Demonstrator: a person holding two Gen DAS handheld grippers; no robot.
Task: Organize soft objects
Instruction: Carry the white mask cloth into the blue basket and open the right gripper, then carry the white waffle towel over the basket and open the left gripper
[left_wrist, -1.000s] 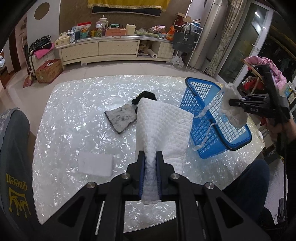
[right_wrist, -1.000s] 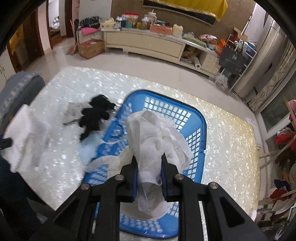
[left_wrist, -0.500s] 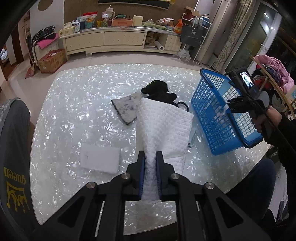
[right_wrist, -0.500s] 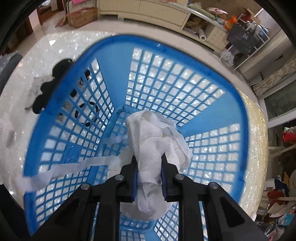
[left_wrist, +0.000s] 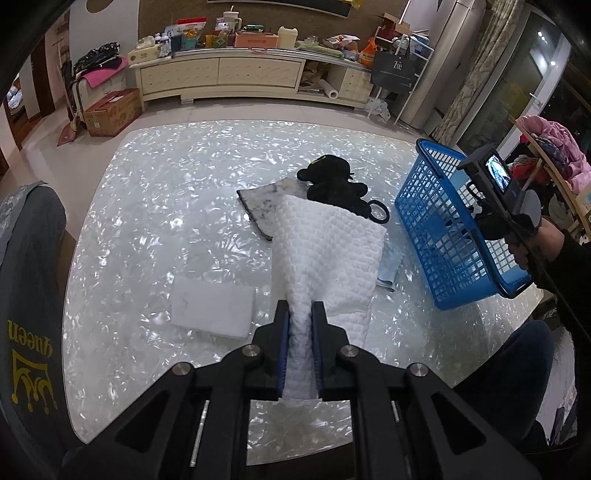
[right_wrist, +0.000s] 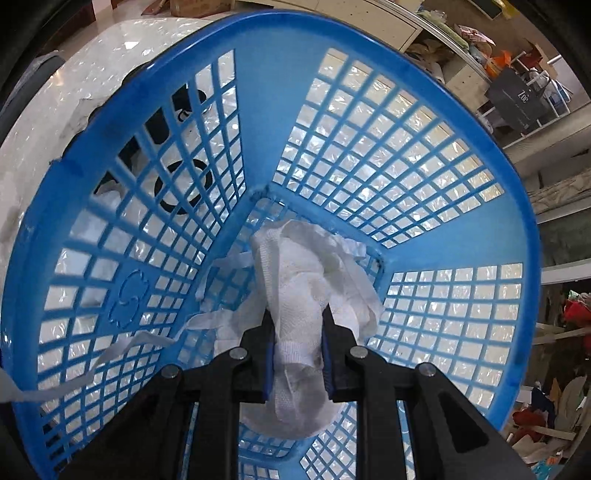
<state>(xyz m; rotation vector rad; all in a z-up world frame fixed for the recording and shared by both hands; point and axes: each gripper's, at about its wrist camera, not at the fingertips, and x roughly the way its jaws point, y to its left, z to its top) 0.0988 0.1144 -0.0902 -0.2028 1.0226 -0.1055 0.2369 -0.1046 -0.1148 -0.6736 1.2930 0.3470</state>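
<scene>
My left gripper (left_wrist: 299, 314) is shut on a white quilted cloth (left_wrist: 325, 251) and holds it above the pearly table (left_wrist: 166, 206). My right gripper (right_wrist: 297, 325) is shut on a bundle of white gauze cloth (right_wrist: 306, 280) deep inside the blue basket (right_wrist: 369, 155); gauze strips trail left over the basket wall. In the left wrist view the blue basket (left_wrist: 436, 221) stands at the table's right edge with the right gripper's body (left_wrist: 495, 192) reaching into it. A black plush toy (left_wrist: 332, 181), a grey cloth (left_wrist: 258, 203), a white foam pad (left_wrist: 214, 306) and a light blue cloth (left_wrist: 391, 266) lie on the table.
A grey chair back (left_wrist: 26, 288) stands at the table's left edge. A cream sideboard (left_wrist: 221, 77) with clutter runs along the far wall. A rack with pink clothes (left_wrist: 550, 147) is at the right. The person's leg (left_wrist: 509, 373) is by the table's near right.
My right gripper has gone down with the gauze bundle from above the basket to deep inside it. My left gripper still holds the quilted cloth, shifted slightly.
</scene>
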